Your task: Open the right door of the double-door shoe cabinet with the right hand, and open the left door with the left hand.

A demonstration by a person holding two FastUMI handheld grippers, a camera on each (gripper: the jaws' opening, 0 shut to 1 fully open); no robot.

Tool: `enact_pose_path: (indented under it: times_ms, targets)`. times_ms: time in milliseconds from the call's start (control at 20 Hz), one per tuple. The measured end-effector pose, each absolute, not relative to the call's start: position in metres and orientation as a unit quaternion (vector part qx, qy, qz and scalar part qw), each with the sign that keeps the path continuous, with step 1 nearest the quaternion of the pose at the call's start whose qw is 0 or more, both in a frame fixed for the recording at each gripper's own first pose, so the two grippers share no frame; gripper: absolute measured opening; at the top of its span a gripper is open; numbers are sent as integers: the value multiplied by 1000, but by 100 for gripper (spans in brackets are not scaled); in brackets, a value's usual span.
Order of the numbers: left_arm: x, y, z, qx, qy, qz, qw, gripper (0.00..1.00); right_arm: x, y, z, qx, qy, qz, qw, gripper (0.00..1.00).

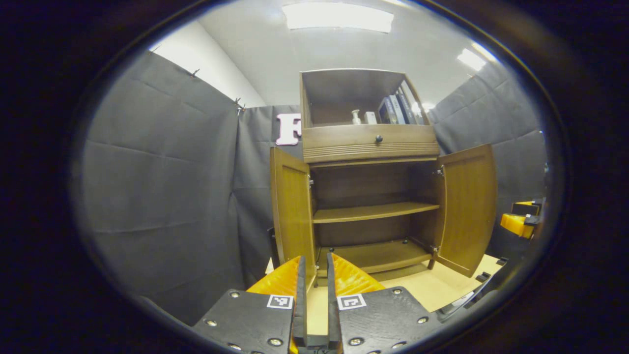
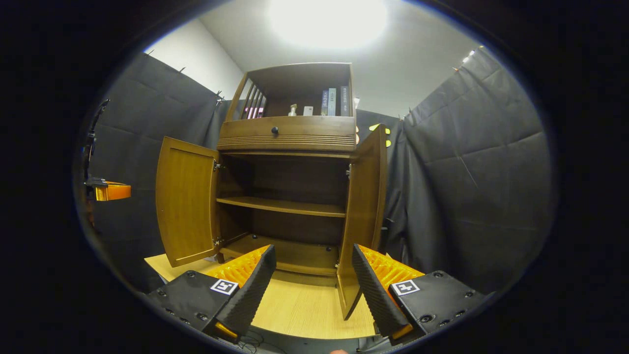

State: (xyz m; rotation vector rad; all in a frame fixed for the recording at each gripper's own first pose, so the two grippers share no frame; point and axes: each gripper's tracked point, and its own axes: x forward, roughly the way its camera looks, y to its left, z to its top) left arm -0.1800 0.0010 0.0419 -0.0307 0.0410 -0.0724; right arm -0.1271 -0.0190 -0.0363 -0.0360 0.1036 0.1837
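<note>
The brown wooden shoe cabinet [image 1: 369,147] stands ahead with both doors swung out. In the left gripper view its left door [image 1: 291,211] is edge-on just beyond my left gripper [image 1: 314,256], whose fingers stand a narrow gap apart with nothing between them. The right door [image 1: 468,206] hangs wide open. In the right gripper view the right door [image 2: 364,206] is close in front of my right gripper [image 2: 313,248], which is wide open and empty. The left door [image 2: 186,201] is open too. Neither gripper touches a door.
Two bare shelves [image 2: 282,205] show inside the cabinet. Above them are a drawer with a dark knob [image 1: 379,139] and an open top shelf with books [image 1: 395,109] and small bottles. The cabinet rests on a light wooden board [image 2: 304,305]. Black cloth walls close in on both sides.
</note>
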Motion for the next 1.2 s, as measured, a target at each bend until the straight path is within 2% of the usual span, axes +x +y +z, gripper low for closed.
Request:
enact_pose_path:
  times_ms: [300, 700, 800, 1200]
  targets:
    - [-186, -2, 48, 4, 11, -35, 999, 19, -128, -41, -30, 9, 52, 59, 997, 98]
    - [-177, 9, 34, -22, 26, -2, 999, 51, -124, -56, -22, 3, 47, 37, 998, 98]
    - [-176, 12, 35, -13, 21, 7, 1000, 51, -122, -59, -20, 3, 48, 35, 998, 97]
    - [-179, 16, 52, 26, -8, 17, 999, 95, -120, -64, -17, 9, 46, 32, 998, 96]
